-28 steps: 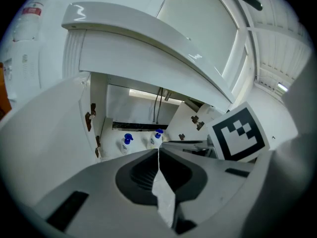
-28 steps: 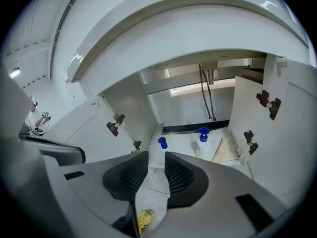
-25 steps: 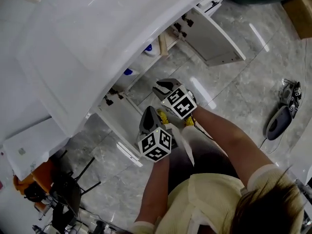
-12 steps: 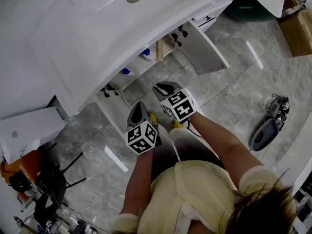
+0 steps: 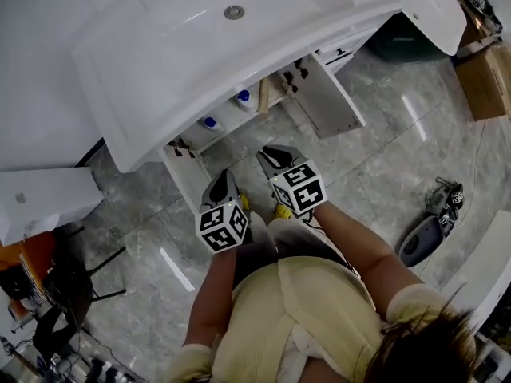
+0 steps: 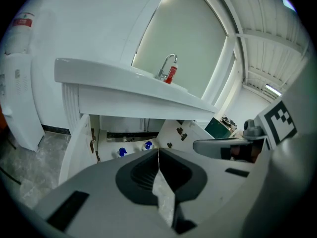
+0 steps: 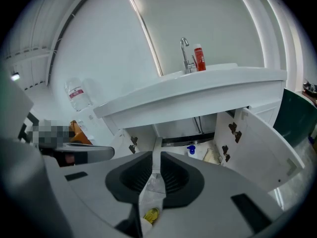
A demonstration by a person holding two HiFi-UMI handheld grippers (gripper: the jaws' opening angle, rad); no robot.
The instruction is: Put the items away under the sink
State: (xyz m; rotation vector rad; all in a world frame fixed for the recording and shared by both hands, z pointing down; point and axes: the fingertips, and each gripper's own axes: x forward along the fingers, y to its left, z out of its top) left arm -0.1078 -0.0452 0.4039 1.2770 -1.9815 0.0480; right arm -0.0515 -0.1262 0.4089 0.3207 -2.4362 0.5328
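Facing the open cabinet under the sink point(image 5: 160, 110), the person holds both grippers up in front of the body, and neither carries anything. The left gripper point(image 6: 158, 155) has its jaws pressed together along a single seam. The right gripper point(image 7: 156, 158) has just been closing its jaws down to a thin slit, with nothing in it but floor showing through. Two blue-capped bottles point(image 5: 209, 123) already stand upright on the cabinet floor, between the left door point(image 5: 188, 174) and the right door point(image 5: 327, 102), which both hang wide open; they lie ahead of and below both grippers. One candidate appears to remain: a red bottle point(image 6: 171, 75) standing upright just beside the tap point(image 6: 166, 66) at the back of the basin, ahead of and above both sets of jaws (whether it belongs to the task cannot be told). If it does, its long axis is vertical, so a level approach from the side would suit. In the head view the right gripper reaches slightly farther toward the sink, so it is probably the nearer one, but its jaws would first have to spread.
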